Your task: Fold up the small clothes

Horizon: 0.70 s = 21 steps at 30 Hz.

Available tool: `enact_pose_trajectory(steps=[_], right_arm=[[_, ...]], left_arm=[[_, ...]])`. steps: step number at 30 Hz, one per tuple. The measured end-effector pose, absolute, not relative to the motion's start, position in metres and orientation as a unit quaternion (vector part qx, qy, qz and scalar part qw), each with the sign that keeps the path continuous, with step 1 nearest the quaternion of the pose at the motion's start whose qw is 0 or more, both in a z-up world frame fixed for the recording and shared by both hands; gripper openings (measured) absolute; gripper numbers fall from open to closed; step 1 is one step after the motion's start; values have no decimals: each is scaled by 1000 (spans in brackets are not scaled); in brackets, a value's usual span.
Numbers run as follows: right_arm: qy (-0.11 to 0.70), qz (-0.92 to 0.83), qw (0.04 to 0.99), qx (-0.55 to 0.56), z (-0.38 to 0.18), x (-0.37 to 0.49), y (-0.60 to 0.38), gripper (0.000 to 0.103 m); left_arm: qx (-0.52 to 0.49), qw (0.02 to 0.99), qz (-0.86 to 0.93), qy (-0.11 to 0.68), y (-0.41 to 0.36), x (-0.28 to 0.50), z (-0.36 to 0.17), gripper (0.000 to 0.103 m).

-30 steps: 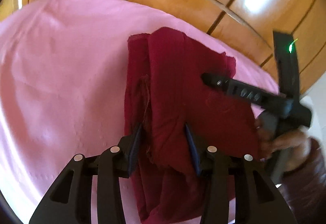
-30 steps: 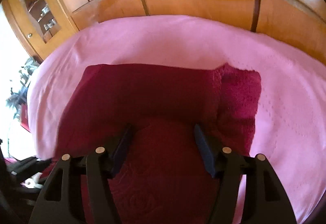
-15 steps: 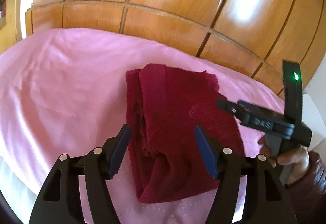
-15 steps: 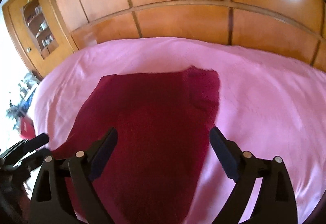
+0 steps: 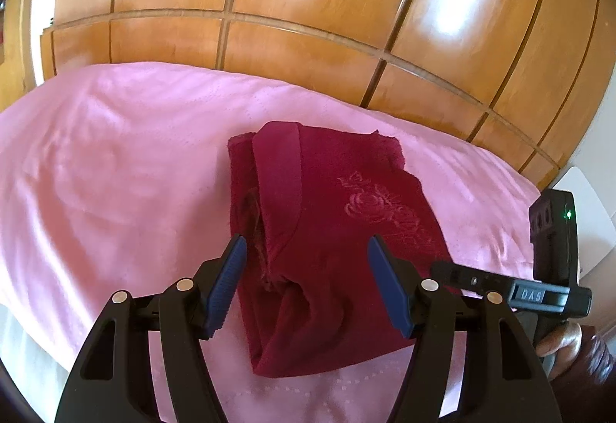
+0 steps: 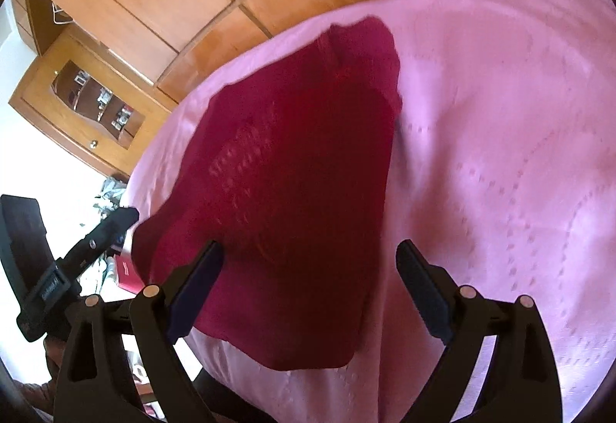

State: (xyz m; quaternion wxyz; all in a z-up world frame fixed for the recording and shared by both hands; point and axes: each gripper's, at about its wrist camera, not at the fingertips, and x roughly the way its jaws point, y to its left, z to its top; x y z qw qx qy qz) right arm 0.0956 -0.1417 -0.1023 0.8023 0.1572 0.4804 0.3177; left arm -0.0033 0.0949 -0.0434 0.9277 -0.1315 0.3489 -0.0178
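On pink bedspread (image 5: 115, 168), one folded maroon garment (image 5: 327, 230), seemingly underwear

- "DAS" in pale letters on a small grey plate on the black body of the right claw (image 5: 454, 274), seen from the left wrist.
- A label on the left claw (image 6: 125, 219) body, seen from the right wrist: blurred, not legible.

A pink bedspread (image 5: 115, 168) covers the bed, faintly patterned with dotted lines. Behind it, on the far side, stands a glossy wooden panelled wardrobe (image 5: 308, 18). Far left in the right wrist view, a small wooden cabinet (image 6: 81, 107) holds little objects behind glass.
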Motion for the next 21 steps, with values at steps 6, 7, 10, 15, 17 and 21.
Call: enact_pose_trajectory(steps=[6,7,10,15,17,21], right_arm=[[486,323,796,162,-108,100,-135,91],[485,324,796,162,-107,100,-134,91],[475,330,798,169,-102,103,-137,91],[468,321,801,190,-101,117,-146,91],[468,319,801,194,-102,124,-146,91],[475,324,793,200,-109,140,-138,89]], left_arm=[[-128,920,-6,370,101,7,-59,65],[-128,919,-3,374,102,9,-62,64],[-132,913,-3,386,107,14,-71,65],[-146,908,-27,392,113,20,-80,73],[-161,906,-38,390,120,23,-83,73],[-235,877,-95,409,136,35,-98,73]])
